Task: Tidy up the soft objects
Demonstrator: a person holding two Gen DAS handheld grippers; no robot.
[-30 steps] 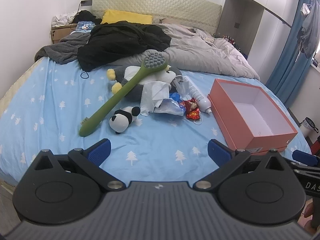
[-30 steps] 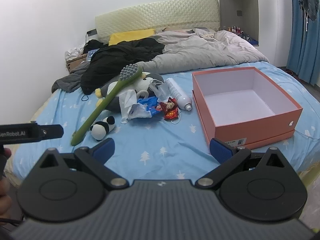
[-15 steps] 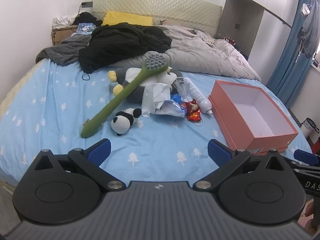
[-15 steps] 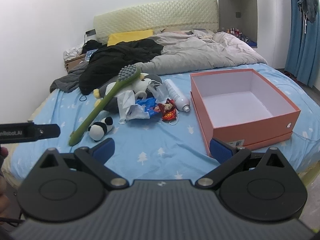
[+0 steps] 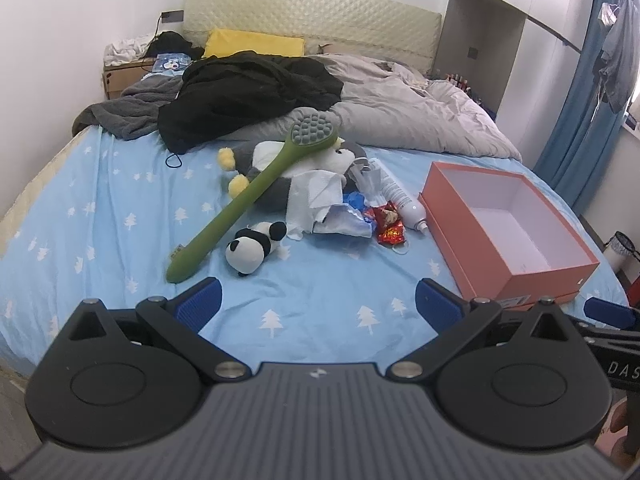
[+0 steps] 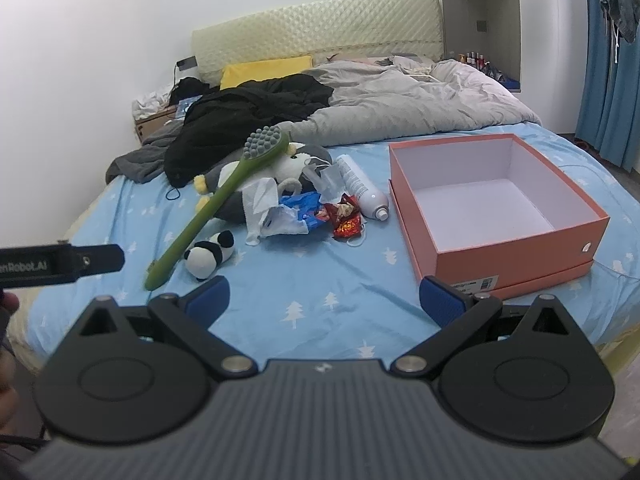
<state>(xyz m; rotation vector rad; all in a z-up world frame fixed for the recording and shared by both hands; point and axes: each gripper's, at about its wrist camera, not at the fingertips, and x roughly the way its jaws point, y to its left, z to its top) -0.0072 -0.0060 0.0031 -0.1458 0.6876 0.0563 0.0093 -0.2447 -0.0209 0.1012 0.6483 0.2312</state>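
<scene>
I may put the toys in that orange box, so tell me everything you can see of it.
The orange box is an open, lidless rectangular carton, seemingly cardboard, salmon-orange outside and white inside. It holds nothing. It sits upright on the blue sheet at the bed's right side, apparently on a shallow matching base. A barcode label shows low on its near wall, a small round hole or stud on its right wall. The white bottle lies just left of it; contact is unclear.

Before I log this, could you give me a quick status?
Left gripper and right gripper open, empty. Panda plush on bed, orange box empty. Green brush beside panda.
</scene>
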